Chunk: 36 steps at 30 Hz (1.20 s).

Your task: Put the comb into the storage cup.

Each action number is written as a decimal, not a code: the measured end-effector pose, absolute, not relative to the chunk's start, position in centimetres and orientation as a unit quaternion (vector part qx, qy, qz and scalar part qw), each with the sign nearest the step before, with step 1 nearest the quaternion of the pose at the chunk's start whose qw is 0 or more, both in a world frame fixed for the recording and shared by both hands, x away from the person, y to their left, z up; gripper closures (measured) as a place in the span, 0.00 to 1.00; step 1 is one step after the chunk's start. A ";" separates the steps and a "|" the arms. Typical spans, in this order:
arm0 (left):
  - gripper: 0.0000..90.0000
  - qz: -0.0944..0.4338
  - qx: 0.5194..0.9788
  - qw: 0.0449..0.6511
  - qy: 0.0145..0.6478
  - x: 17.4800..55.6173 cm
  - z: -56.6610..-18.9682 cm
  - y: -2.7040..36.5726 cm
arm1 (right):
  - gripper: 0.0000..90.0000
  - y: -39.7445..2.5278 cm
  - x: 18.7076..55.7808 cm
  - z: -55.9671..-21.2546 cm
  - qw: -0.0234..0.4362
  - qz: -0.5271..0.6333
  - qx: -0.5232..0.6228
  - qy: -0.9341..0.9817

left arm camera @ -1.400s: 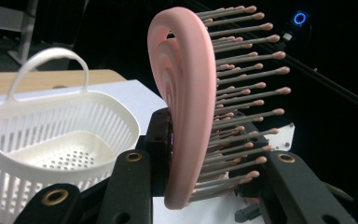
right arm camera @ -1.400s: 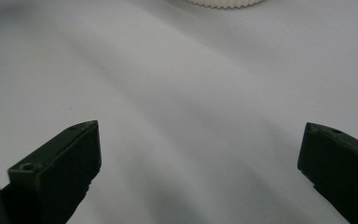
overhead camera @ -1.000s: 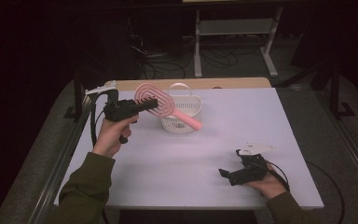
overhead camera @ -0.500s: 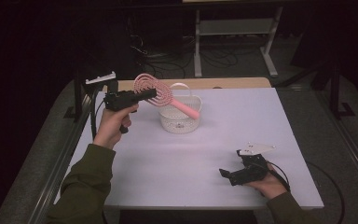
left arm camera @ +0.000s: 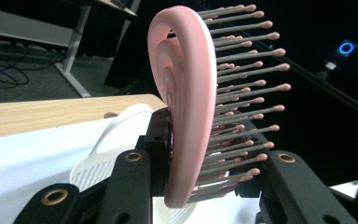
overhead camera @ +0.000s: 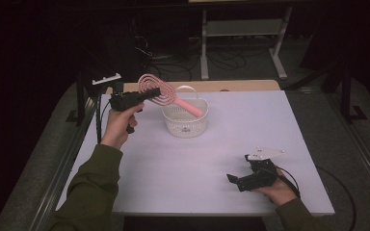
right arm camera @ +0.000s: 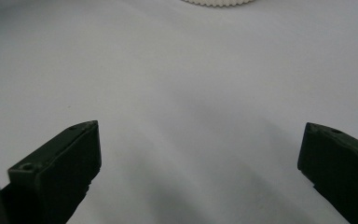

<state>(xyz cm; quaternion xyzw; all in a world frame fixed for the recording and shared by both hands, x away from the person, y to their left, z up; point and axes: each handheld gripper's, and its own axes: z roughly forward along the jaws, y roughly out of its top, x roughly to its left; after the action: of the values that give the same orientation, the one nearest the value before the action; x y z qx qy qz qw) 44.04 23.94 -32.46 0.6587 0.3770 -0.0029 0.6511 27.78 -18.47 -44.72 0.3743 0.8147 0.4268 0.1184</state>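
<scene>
Up above the basket (overhead camera: 185, 121), the brush (overhead camera: 167, 96) hangs in the air over the far left part of the table (overhead camera: 221, 144). Its long axis runs from the round head, at the upper left in the high view, down and to the right along the pink handle, whose end lies over the basket's opening; whether it touches the basket I cannot tell. In the left gripper view the head stands on edge, with the bristles pointing to that view's right.

The person's left forearm rises from the bottom left of the high view, sleeve over the table's left edge, and the left hand (overhead camera: 118, 126) is lifted well off the surface, gripping the left gripper (overhead camera: 151, 93), which points right toward the basket. Its jaws are clamped on the lower rim of the brush head, one on the smooth back, the other among the bristles.

Near the front right corner, the right hand (overhead camera: 279, 190) rests low by the table, the right gripper (overhead camera: 231, 178) pointing left across the bare surface. Its jaws stand wide apart and hold nothing.
</scene>
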 end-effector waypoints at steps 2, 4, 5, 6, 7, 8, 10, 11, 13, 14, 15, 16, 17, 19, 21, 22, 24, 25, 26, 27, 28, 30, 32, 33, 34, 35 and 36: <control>0.72 0.002 0.663 0.645 0.380 44.2 -32.6 23.8 | 0.00 -18.5 27.8 -44.7 0.118 0.427 0.375 0.815; 0.72 0.004 0.664 0.642 0.384 44.3 -32.8 23.6 | 0.00 -18.4 27.8 -44.8 0.118 0.426 0.376 0.815; 0.72 0.005 0.665 0.641 0.384 44.4 -32.9 23.6 | 0.00 -18.4 27.8 -44.8 0.118 0.426 0.375 0.815; 0.72 0.006 0.664 0.641 0.384 44.4 -32.9 23.5 | 0.00 -18.4 27.8 -44.8 0.118 0.426 0.375 0.815; 0.72 0.008 0.665 0.640 0.385 44.5 -33.0 23.4 | 0.00 -18.4 27.7 -44.8 0.118 0.425 0.375 0.815; 0.72 0.010 0.665 0.639 0.387 44.5 -33.1 23.4 | 0.00 -18.4 27.8 -44.8 0.118 0.425 0.375 0.815; 0.72 0.012 0.664 0.637 0.391 44.6 -33.3 23.3 | 0.00 -18.4 27.8 -44.8 0.118 0.425 0.375 0.815; 0.72 0.013 0.663 0.637 0.393 44.7 -33.4 23.2 | 0.00 -18.4 27.8 -44.8 0.118 0.425 0.375 0.816; 0.72 0.015 0.665 0.635 0.393 44.8 -33.6 23.1 | 0.00 -18.4 27.7 -44.8 0.118 0.424 0.374 0.816; 0.72 0.015 0.664 0.634 0.396 44.8 -33.7 23.0 | 0.00 -18.4 27.7 -44.8 0.118 0.424 0.374 0.816; 0.72 0.017 0.665 0.633 0.396 44.9 -33.7 22.8 | 0.00 -18.4 27.7 -44.8 0.119 0.424 0.374 0.817; 0.72 0.019 0.667 0.631 0.397 44.9 -33.8 22.7 | 0.00 -18.4 27.7 -44.8 0.119 0.423 0.373 0.817; 0.72 0.021 0.668 0.629 0.397 45.0 -33.9 22.6 | 0.00 -18.4 27.7 -44.8 0.119 0.423 0.374 0.817; 0.72 0.024 0.670 0.626 0.397 45.1 -34.1 22.4 | 0.00 -18.4 27.7 -44.8 0.120 0.423 0.374 0.817; 0.72 0.026 0.672 0.624 0.398 45.1 -34.3 22.2 | 0.00 -18.4 27.7 -44.8 0.120 0.423 0.373 0.817; 0.72 0.026 0.671 0.624 0.400 45.2 -34.4 22.0 | 0.00 -18.4 27.7 -44.8 0.120 0.423 0.373 0.817; 0.72 0.030 0.673 0.620 0.401 45.2 -34.7 21.9 | 0.00 -18.4 27.7 -44.8 0.120 0.423 0.373 0.817; 0.72 0.031 0.674 0.619 0.403 45.3 -34.8 21.7 | 0.00 -18.4 27.7 -44.8 0.120 0.422 0.372 0.818; 0.72 0.031 0.674 0.618 0.404 45.3 -35.0 21.7 | 0.00 -18.3 27.7 -44.8 0.120 0.423 0.372 0.818; 0.72 0.030 0.675 0.616 0.404 45.4 -35.1 21.6 | 0.00 -18.3 27.7 -44.8 0.120 0.423 0.372 0.818; 0.72 0.030 0.675 0.616 0.406 45.4 -35.3 21.5 | 0.00 -18.3 27.7 -44.8 0.120 0.422 0.372 0.818; 0.72 0.027 0.674 0.615 0.409 45.5 -35.7 21.4 | 0.00 -18.3 27.7 -44.8 0.120 0.422 0.371 0.818; 0.72 0.028 0.675 0.612 0.411 45.5 -36.0 21.3 | 0.00 -18.3 27.7 -44.9 0.120 0.422 0.371 0.819; 0.72 0.028 0.675 0.612 0.412 45.5 -36.1 21.3 | 0.00 -18.3 27.7 -44.9 0.120 0.421 0.371 0.819; 0.72 0.028 0.676 0.611 0.412 45.6 -36.2 21.2 | 0.00 -18.3 27.7 -44.9 0.120 0.421 0.371 0.819; 0.72 0.027 0.676 0.610 0.413 45.6 -36.3 21.2 | 0.00 -18.3 27.7 -44.9 0.120 0.421 0.372 0.819; 0.72 0.026 0.676 0.609 0.414 45.6 -36.5 21.1 | 0.00 -18.3 27.7 -44.9 0.120 0.421 0.371 0.819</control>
<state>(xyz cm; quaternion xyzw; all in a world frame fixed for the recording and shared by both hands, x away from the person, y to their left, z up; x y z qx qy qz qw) 45.61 21.07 -36.46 0.6764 0.4137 0.0264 0.6088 27.69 -18.26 -44.88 0.3710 0.8190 0.4209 0.1203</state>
